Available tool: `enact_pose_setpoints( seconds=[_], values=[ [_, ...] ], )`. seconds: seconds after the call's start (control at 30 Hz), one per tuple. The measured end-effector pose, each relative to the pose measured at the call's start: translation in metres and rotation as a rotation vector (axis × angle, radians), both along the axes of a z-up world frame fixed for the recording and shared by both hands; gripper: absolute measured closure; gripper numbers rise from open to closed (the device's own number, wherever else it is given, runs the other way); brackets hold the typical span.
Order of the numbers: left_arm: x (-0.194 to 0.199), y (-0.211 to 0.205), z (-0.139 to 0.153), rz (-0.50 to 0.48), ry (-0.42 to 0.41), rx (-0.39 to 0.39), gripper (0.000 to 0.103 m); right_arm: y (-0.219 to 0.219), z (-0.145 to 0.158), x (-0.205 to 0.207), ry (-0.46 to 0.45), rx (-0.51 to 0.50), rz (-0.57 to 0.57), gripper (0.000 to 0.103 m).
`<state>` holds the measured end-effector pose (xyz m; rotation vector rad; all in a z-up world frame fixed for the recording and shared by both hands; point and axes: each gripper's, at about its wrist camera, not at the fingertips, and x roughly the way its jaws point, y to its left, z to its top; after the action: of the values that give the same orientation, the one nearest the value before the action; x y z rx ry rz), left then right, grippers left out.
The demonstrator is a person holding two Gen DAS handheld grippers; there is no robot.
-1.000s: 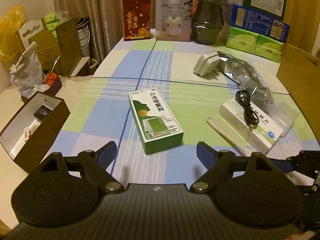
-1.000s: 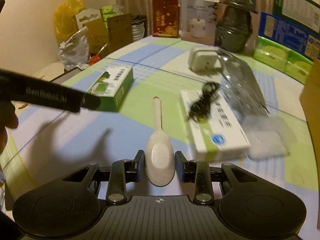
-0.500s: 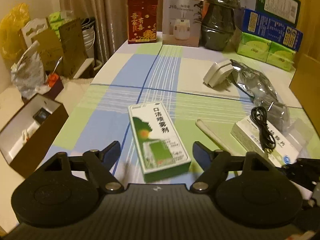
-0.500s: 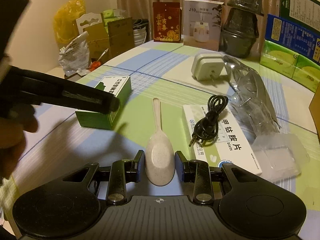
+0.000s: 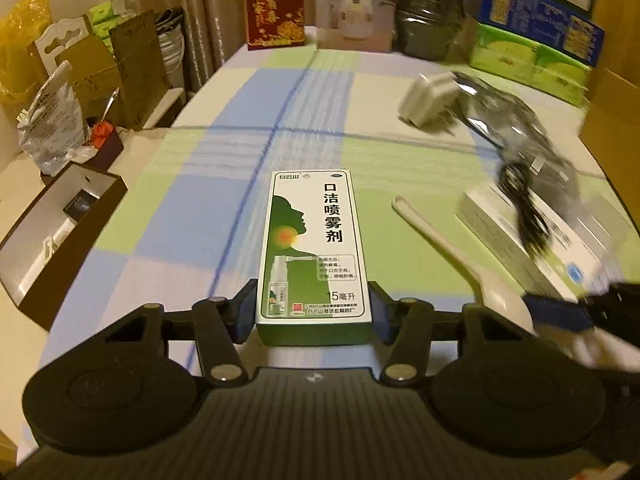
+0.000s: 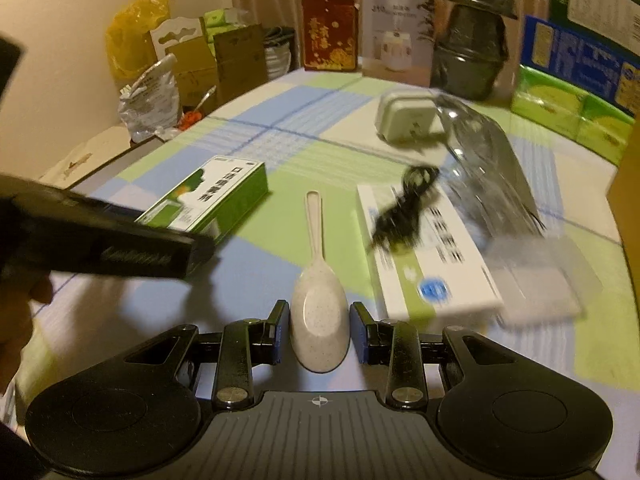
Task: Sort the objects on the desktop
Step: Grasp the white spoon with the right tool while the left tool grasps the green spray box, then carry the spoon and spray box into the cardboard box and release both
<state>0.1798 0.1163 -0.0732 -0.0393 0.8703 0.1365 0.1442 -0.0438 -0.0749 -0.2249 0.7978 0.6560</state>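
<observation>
Black cable (image 6: 404,208) motion-blurred

Left wrist view low, angled down, close over green spray box (image 5: 314,252), right wrist view beside it, facing likewise, both sharing that box (image 6: 208,200).

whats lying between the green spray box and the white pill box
The spoon, its bowl held in the right tool, lies between the green spray box and white pill box; right wrist view.

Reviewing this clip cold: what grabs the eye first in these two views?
The green and white spray box lies dead centre on the checked tablecloth, with the left gripper closing its jaws around the near end. Beside it, the right gripper is shut on the bowl of a pale speckled spoon. A black cable lies coiled on a white medicine box.
</observation>
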Motion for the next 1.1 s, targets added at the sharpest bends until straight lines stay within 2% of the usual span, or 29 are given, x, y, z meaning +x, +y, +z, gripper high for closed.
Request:
enact_pose_setpoints(
  seconds=[0.27,0.43,0.47,0.57,0.7,0.87,0.97,1.1],
  values=[
    [-0.079,-0.040,0.006,-0.053,-0.006,-0.054,0.053,-0.037,0.007,-0.056,0.002,-0.044,-0.027,0.073],
    [-0.107,-0.056,0.008,-0.076,-0.021,-0.058,0.053,-0.049,0.004,-0.067,-0.009,-0.040,-0.032,0.073],
    [-0.110,-0.058,0.007,-0.078,-0.023,-0.055,0.053,-0.050,0.003,-0.066,-0.016,-0.036,-0.027,0.072],
    [-0.111,-0.059,0.006,-0.082,-0.028,-0.057,0.052,-0.054,0.001,-0.065,-0.030,-0.027,-0.042,0.058],
    [-0.109,-0.056,0.004,-0.070,-0.029,-0.070,0.052,-0.053,-0.001,-0.063,-0.039,-0.011,-0.033,0.056],
    [-0.107,-0.055,0.001,-0.067,-0.031,-0.081,0.051,-0.049,-0.001,-0.064,-0.052,-0.014,-0.016,0.059],
    [-0.105,-0.054,-0.001,-0.064,-0.031,-0.086,0.050,-0.047,-0.001,-0.064,-0.054,-0.013,-0.008,0.073],
    [-0.102,-0.054,-0.003,-0.062,-0.037,-0.079,0.049,-0.046,-0.001,-0.065,-0.056,-0.016,-0.013,0.073]
  ],
)
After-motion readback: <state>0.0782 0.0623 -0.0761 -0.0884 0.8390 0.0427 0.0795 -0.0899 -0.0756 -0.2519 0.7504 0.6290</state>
